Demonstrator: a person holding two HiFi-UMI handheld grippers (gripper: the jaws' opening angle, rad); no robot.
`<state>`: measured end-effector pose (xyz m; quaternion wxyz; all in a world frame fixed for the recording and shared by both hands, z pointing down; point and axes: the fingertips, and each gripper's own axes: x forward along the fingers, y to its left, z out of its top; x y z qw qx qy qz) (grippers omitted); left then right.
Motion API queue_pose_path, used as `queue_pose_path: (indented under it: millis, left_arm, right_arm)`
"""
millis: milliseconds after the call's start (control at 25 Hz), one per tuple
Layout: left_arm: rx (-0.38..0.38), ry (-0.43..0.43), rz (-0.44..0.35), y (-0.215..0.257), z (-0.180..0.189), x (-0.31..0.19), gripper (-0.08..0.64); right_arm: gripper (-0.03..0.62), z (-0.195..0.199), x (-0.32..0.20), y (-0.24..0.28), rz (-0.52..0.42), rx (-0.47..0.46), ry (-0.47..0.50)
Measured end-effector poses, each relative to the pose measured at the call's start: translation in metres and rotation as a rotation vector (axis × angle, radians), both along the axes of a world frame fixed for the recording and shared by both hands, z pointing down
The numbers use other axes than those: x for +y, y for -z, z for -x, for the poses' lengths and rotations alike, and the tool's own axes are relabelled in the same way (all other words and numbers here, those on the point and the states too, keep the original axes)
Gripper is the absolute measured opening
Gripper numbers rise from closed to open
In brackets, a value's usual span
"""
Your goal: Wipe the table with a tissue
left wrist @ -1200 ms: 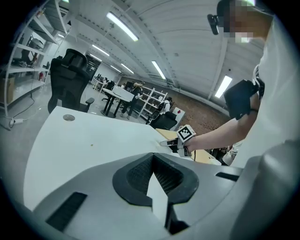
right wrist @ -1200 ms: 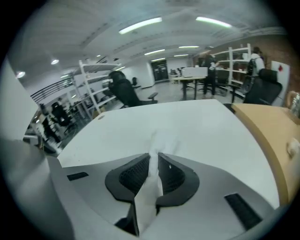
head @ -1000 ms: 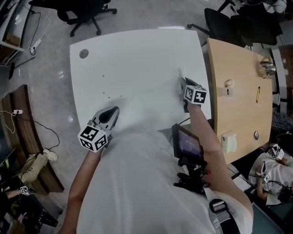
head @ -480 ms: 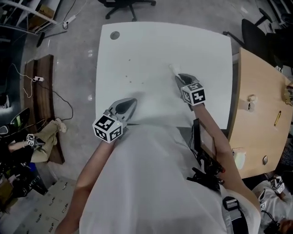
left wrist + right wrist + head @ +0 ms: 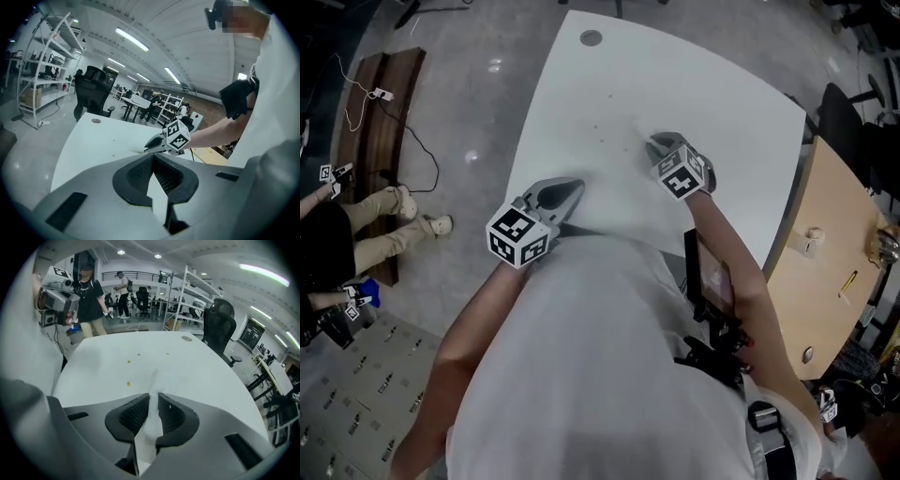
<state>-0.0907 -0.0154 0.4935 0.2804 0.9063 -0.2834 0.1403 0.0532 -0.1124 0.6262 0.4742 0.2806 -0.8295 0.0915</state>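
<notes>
**Item 1. Table** [image 5: 741, 122]. White top with rounded corners and a round cable hole [image 5: 591, 38] at the far left corner. A few small yellowish specks [image 5: 128, 384] lie on the top just ahead of the right tool, not yet swept up.

**Item 2. Right gripper** [image 5: 653, 142]. Held low over the middle of the table and pointing to the far side. Its jaws are pressed together on the tissue.

**Item 3. Tissue** [image 5: 149, 420]. White, thin paper, bunched into a narrow strip.
- Position: pinched between the right tool's ribbed pads. A short tuft pokes out past the tips toward the table, and a loose tail hangs behind them.
- Contact: I cannot tell whether the tuft touches the top.
- Handling, as judged: almost weightless, limp and without stiffness. It will fold and bunch under any push and may tear if dragged hard.
- Where to hold: best pinched at the bunched middle, with a fuller wad left out front to serve as the pad.
- Risk, as judged: with so little paper showing, the jaw tips may rub the table instead of the paper.

**Item 4. Left gripper** [image 5: 578, 185]. At the near left part of the table, well apart from the right one. Its jaws meet tip to tip with nothing held, and only the white top shows through the gap behind the tips.

**Item 5. Surroundings.** A wooden table [image 5: 825, 244] stands beside the white one on the right. A black office chair [image 5: 218, 329] stands beyond the far edge.
</notes>
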Motion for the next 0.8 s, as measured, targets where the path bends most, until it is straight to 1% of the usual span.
queue_pose_path:
  millis: [120,240,560,680,800]
  left_arm:
    - [0.010,0.020,0.013,-0.003,0.022,-0.002,0.006]
    - [0.021,0.016,0.018,-0.003,0.031,-0.001,0.005]
    - [0.044,-0.012,0.006,-0.001,0.039,-0.010,0.005]
    - [0.050,-0.029,0.009,-0.004,0.038,-0.010,0.005]
    - [0.057,-0.042,0.013,-0.005,0.037,-0.010,0.005]
  right_arm:
    - [0.061,0.007,0.000,-0.009,0.025,0.081,-0.008]
    - [0.061,0.010,0.007,-0.010,0.027,0.146,0.039]
    - [0.061,0.041,0.056,-0.015,0.065,0.289,0.287]
    - [0.061,0.050,0.076,-0.016,0.089,0.307,0.363]
    - [0.061,0.059,0.095,-0.014,0.128,0.295,0.432]
